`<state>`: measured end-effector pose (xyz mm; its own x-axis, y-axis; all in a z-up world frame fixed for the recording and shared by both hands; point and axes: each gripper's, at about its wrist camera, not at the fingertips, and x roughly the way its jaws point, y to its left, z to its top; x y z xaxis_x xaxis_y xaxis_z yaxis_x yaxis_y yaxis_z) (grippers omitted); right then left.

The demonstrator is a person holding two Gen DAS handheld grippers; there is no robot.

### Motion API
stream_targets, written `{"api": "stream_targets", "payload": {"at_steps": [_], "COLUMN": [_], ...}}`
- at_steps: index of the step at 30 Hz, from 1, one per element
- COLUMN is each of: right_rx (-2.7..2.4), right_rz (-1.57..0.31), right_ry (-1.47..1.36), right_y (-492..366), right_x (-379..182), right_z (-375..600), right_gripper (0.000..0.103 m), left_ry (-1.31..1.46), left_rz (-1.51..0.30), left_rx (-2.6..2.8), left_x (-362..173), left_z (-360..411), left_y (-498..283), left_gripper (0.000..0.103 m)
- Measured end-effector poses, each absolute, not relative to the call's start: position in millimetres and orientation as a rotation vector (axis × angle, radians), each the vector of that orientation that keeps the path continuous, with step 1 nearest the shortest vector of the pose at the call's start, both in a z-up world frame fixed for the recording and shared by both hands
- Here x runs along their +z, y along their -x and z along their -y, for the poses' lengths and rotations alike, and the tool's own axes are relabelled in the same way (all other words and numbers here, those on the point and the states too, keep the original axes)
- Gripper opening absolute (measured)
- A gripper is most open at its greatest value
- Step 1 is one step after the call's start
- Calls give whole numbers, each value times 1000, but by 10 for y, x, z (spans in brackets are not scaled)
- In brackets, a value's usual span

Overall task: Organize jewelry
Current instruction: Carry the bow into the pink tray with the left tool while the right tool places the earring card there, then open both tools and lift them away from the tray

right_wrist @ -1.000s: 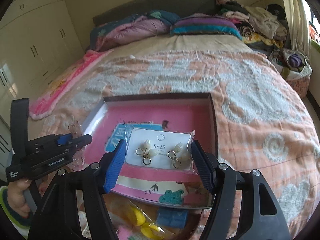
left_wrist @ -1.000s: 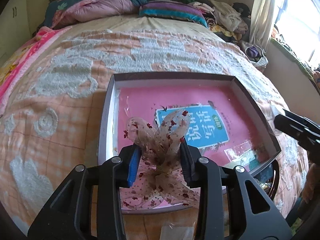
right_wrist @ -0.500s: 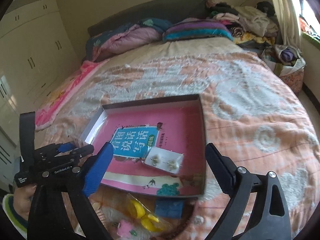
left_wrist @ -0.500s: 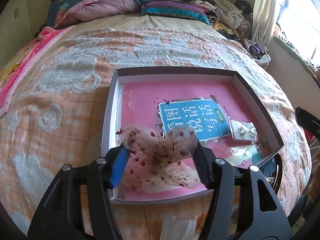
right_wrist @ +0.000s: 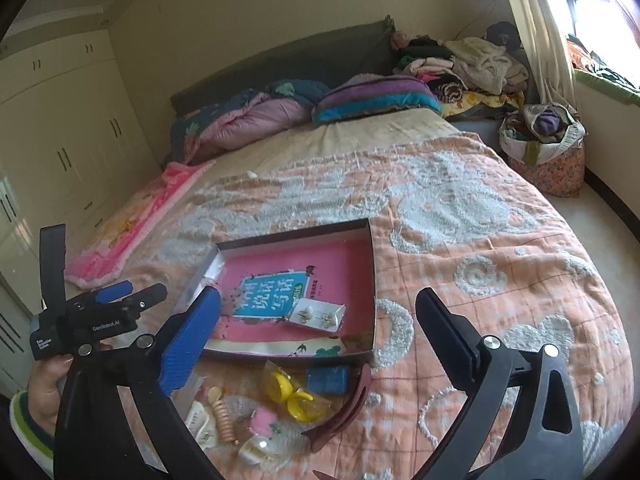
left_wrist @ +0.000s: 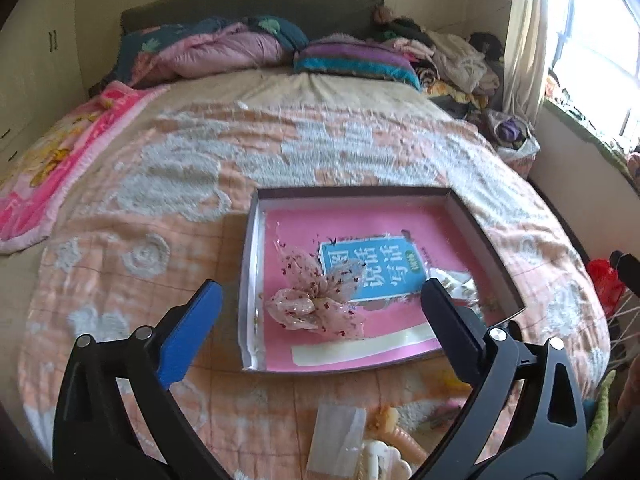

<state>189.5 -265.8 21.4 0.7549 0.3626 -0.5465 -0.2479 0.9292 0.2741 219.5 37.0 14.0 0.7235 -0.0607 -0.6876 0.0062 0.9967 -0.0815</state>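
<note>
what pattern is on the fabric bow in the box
Sheer pale pink bow with small dark red specks, clearest in the left wrist view.

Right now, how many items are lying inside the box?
2 loose items: the sheer spotted bow near the box's left side, and the earring card toward its right side, partly over the blue label. Smaller pieces may be hidden.

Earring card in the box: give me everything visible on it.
The earring card is a small white rectangle in a clear plastic sleeve, carrying two gold-coloured wire earrings with pale, pearl-like beads. It lies flat and slightly askew in the shallow box, near its right wall, on the pink book cover, one corner reaching the blue title panel. Neither gripper touches it: the right gripper hangs open above. In the left wrist view it is partly hidden behind a finger.
</note>
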Motion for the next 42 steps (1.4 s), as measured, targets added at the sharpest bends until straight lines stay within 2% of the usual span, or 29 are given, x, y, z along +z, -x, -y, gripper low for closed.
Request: {"api": "stream_targets", "payload": {"at_steps": [23, 42], "right_rx": [359, 379], "right_rz": [-478, -465], "right_ry": [-191, -172], "right_y": [-957, -525], "right_x": [854, 887], "right_z": [2907, 3094], "right_gripper": [98, 98], "left_ry": [72, 54], "left_rz": [-587, -574], "left_rx": [-89, -63], "left_x": [895, 961], "left_z": [-99, -81], "left_y": [-1329, -866], "left_gripper": [93, 93]}}
